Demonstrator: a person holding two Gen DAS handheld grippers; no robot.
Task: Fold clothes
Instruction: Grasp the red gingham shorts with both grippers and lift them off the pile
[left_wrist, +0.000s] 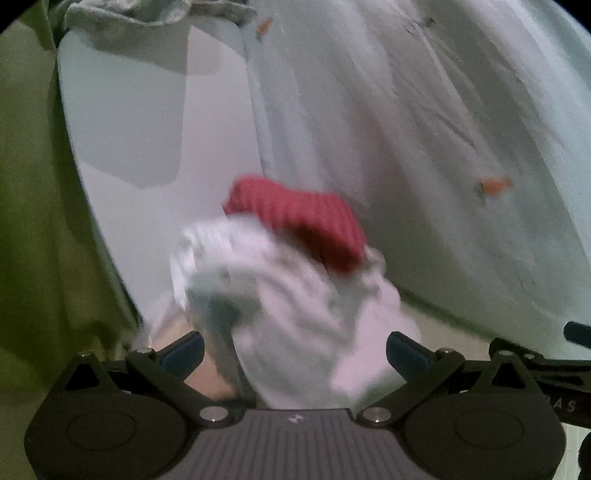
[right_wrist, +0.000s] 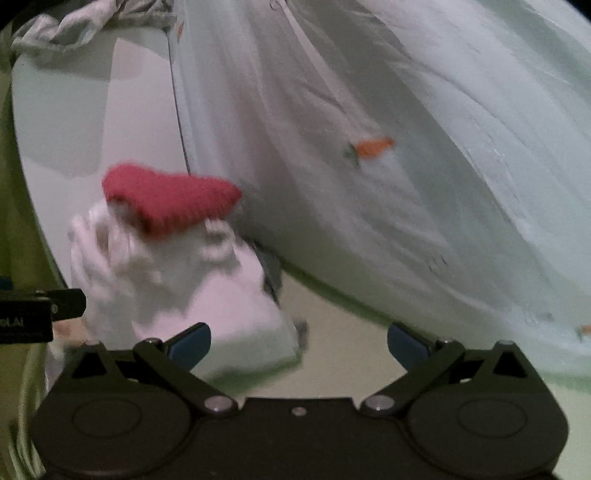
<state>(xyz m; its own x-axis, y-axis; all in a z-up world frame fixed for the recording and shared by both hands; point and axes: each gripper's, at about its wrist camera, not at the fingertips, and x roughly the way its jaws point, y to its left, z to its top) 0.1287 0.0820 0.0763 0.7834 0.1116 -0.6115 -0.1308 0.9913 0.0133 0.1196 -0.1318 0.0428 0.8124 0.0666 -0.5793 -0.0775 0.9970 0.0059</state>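
A white sock with a red ribbed cuff (left_wrist: 280, 280) lies bunched on the white table (left_wrist: 122, 122). It also shows in the right wrist view (right_wrist: 177, 266). My left gripper (left_wrist: 293, 350) is open, with the sock's white part between and in front of its fingers. My right gripper (right_wrist: 299, 345) is open and empty, just right of the sock. A large pale garment with small orange carrot prints (left_wrist: 424, 155) lies spread to the right, also in the right wrist view (right_wrist: 388, 166). The views are blurred.
A crumpled grey-white cloth (left_wrist: 147, 14) lies at the table's far edge, also in the right wrist view (right_wrist: 74, 26). A green surface (left_wrist: 33, 221) lies left of the table. The left gripper's body (right_wrist: 33, 314) shows at the right wrist view's left edge.
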